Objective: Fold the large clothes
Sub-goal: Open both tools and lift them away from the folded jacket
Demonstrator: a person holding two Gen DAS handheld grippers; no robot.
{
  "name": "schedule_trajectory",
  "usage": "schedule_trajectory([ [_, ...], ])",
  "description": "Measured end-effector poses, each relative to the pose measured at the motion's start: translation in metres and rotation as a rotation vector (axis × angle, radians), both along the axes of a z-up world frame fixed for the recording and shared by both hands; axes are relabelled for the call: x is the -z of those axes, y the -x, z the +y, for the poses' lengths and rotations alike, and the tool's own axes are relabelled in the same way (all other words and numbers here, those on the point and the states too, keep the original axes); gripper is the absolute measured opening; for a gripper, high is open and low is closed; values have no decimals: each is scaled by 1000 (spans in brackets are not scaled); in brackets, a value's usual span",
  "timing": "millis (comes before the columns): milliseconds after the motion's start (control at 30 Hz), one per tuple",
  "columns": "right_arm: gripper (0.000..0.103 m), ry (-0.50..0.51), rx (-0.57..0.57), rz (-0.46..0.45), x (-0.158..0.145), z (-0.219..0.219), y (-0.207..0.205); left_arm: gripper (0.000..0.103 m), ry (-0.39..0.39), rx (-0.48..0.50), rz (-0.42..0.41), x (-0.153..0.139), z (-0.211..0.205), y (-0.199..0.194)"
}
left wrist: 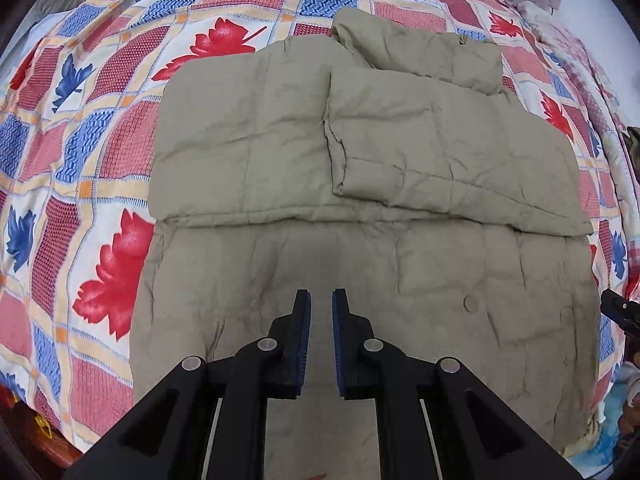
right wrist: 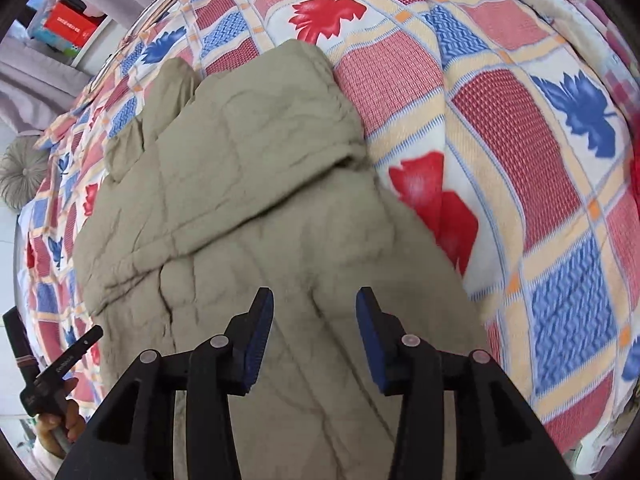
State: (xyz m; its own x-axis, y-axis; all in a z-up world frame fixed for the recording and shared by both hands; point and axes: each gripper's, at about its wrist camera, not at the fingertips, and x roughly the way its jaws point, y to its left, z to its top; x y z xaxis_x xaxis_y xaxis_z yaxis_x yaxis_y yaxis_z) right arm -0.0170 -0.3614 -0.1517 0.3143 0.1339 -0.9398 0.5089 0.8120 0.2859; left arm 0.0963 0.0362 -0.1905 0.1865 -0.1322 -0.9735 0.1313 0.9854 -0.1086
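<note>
Hovering over the folded khaki quilted jacket (left wrist: pixel 360 160) mid-frame on the leaf-patterned blanket (left wrist: pixel 80 160), the left gripper (left wrist: pixel 321 300) stood narrowly parted and empty, the right gripper (right wrist: pixel 315 300) wider and empty.

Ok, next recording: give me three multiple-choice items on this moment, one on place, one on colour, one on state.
1. The jacket lies on:
A. a patterned bedspread
B. a bare floor
C. a chair

2. The jacket is:
A. navy
B. khaki
C. black

3. The right hand-held gripper is:
A. clamped on a sleeve
B. open with nothing between its fingers
C. holding a hanger

Answers:
1 A, leaf-print cloth surrounds it.
2 B, plain khaki quilting throughout.
3 B, a clear gap between its pads above the fabric.
</note>
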Motion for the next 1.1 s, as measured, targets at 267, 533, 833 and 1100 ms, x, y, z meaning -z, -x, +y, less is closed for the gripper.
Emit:
schedule_trajectory([
  [267,50,-6,-23,25,-20,29,37,102,-41,-5,-7,-14,3,42],
  [533,81,-52,-24,12,-40,42,70,102,-117,25,-49,-34,11,64],
  [833,85,-164,28,-30,-48,36,101,102,-74,-7,8,-46,37,87],
  [1100,85,-188,118,40,-31,5,132,102,36,-121,106,-20,87,106],
])
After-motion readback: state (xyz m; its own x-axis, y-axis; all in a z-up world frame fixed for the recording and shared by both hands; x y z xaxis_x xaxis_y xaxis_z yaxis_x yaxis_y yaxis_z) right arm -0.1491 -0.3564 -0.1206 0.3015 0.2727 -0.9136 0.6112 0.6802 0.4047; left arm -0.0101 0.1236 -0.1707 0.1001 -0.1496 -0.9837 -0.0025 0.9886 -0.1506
